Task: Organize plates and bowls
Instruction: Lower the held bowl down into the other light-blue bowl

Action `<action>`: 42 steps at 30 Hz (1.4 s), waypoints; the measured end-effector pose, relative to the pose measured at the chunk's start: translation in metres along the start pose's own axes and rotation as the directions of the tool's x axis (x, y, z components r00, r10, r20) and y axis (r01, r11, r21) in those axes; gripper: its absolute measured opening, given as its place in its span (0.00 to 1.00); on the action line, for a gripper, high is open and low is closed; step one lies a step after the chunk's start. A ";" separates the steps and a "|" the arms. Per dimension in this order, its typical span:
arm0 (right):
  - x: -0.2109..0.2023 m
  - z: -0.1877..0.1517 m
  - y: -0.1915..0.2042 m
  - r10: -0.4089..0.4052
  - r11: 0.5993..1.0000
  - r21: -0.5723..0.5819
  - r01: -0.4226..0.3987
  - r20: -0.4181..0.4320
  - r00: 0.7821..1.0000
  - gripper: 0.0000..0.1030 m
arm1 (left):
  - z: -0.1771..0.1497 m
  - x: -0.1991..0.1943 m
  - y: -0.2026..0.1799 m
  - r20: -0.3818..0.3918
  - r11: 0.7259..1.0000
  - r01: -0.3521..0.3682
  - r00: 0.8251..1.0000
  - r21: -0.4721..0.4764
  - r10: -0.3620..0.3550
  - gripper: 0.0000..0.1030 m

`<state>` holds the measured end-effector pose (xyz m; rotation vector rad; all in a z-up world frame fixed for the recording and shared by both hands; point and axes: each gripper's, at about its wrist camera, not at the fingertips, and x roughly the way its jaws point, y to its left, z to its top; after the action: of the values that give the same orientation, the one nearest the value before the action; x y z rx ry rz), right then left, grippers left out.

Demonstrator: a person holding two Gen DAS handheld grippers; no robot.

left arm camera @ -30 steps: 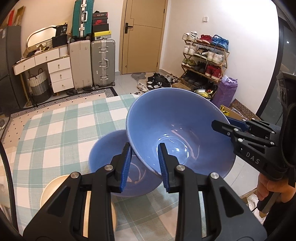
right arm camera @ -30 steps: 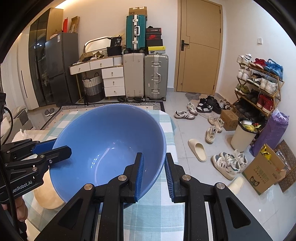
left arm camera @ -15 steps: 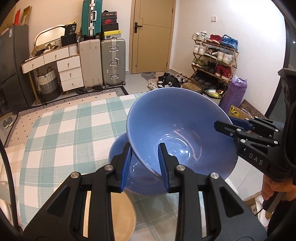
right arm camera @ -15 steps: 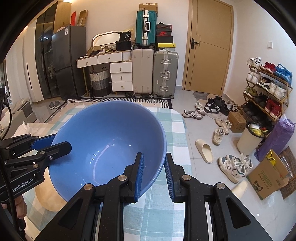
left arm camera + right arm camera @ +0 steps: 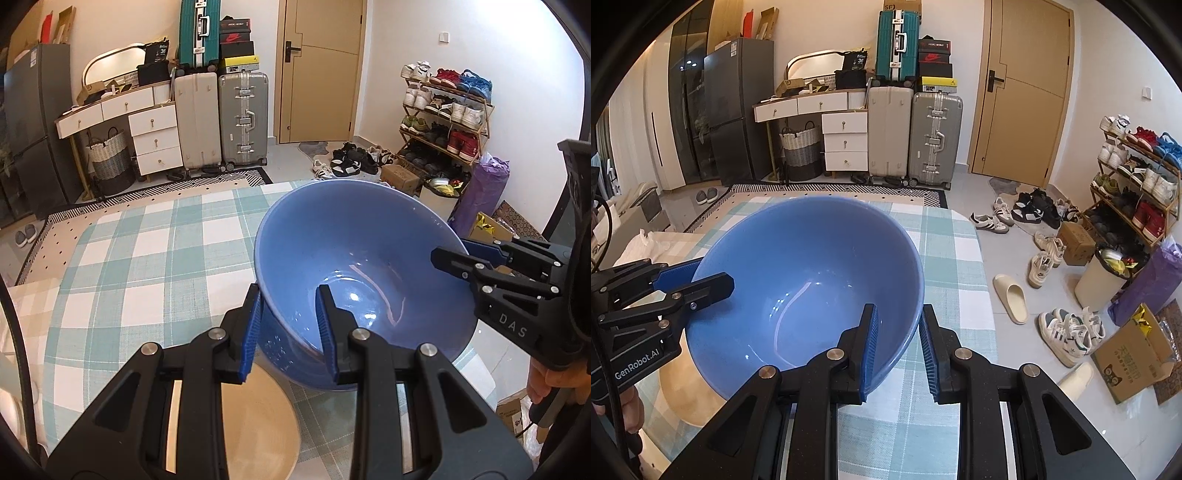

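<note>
A large blue bowl (image 5: 354,266) is held by both grippers at opposite rims. My left gripper (image 5: 290,328) is shut on its near rim, one pad inside and one outside. My right gripper (image 5: 897,343) is shut on the other rim of the same bowl (image 5: 812,288). The bowl now sits down in a second blue bowl (image 5: 280,350), of which only a strip of outer wall shows below it. A beige plate (image 5: 255,417) lies on the checked tablecloth just in front of the bowls; it also shows in the right wrist view (image 5: 683,387).
The table with the green-white checked cloth (image 5: 147,251) ends close to the right of the bowls (image 5: 964,280). Beyond are the floor with shoes, a shoe rack (image 5: 447,110), suitcases (image 5: 242,118) and a drawer unit.
Both grippers have moved the held bowl toward and down over the second blue bowl. That bowl showed beside it before; now it is almost fully covered.
</note>
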<state>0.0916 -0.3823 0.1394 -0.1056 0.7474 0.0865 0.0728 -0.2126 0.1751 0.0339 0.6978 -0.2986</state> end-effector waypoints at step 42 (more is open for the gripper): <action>0.063 -0.027 0.013 -0.019 0.999 -0.047 0.015 -0.089 0.996 0.23 | -0.039 0.109 0.029 -0.071 0.995 -0.091 0.993 0.045 0.094 0.25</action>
<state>0.1181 -0.3706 0.0759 -0.1613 0.8335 0.0831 0.1356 -0.2084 0.0738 0.1168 0.7603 -0.2233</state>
